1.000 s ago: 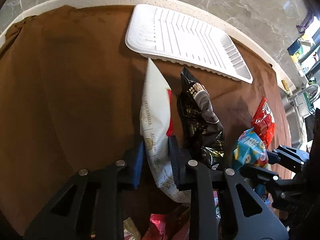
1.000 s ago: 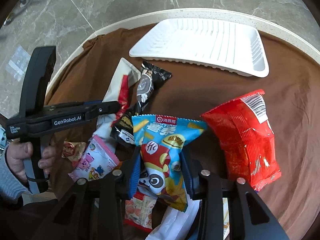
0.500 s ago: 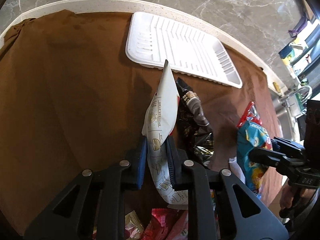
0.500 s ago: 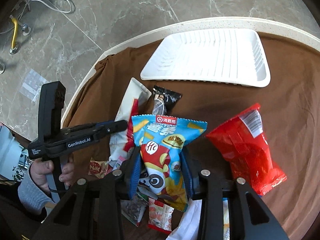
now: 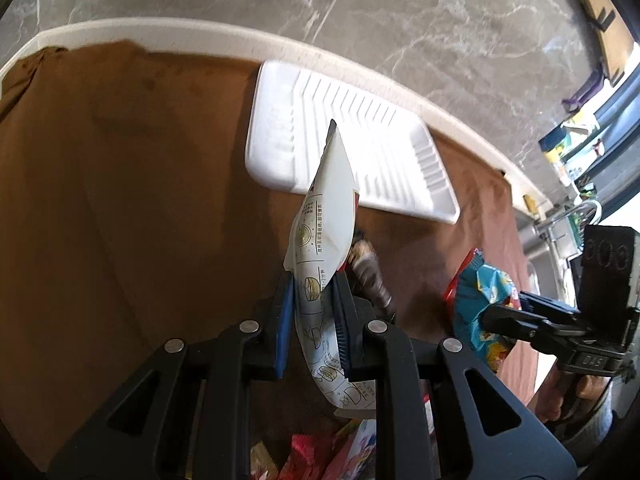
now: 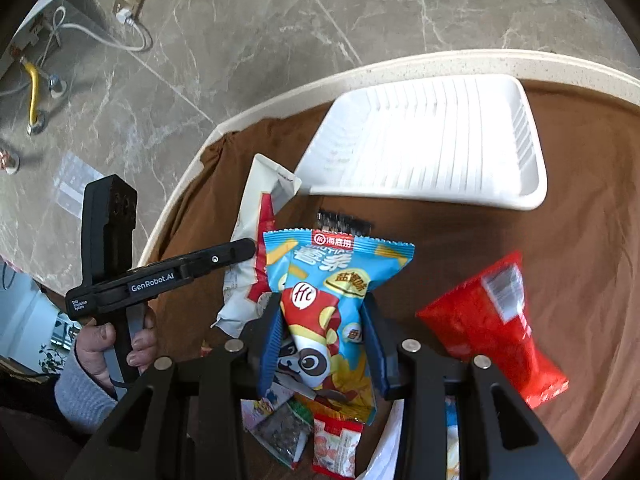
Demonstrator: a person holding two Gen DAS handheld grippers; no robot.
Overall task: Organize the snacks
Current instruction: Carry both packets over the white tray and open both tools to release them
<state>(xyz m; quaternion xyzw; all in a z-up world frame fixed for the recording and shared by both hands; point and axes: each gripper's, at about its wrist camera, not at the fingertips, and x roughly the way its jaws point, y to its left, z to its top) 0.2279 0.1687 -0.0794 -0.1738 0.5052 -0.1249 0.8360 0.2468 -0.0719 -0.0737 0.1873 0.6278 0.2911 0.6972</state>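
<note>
My left gripper (image 5: 312, 280) is shut on a white snack bag (image 5: 326, 216) and holds it upright above the brown cloth, its tip in front of the white ribbed tray (image 5: 360, 148). My right gripper (image 6: 322, 306) is shut on a blue chip bag (image 6: 332, 276) and holds it raised above the table. The white bag (image 6: 256, 216) and left gripper (image 6: 240, 250) show in the right wrist view, left of the blue bag. The tray (image 6: 440, 140) lies empty at the far table edge.
A red bag (image 6: 492, 320) lies on the brown cloth (image 5: 120, 200) at right. A black bag (image 5: 368, 268) lies under the white one. Several small snack packs (image 6: 312, 432) lie near the front. The pale table rim (image 5: 160, 36) curves behind the tray; marble floor lies beyond.
Both grippers have risen with their bags. The white bag has lifted off the cloth and now stands upright. The blue bag has lifted away from the pile.
</note>
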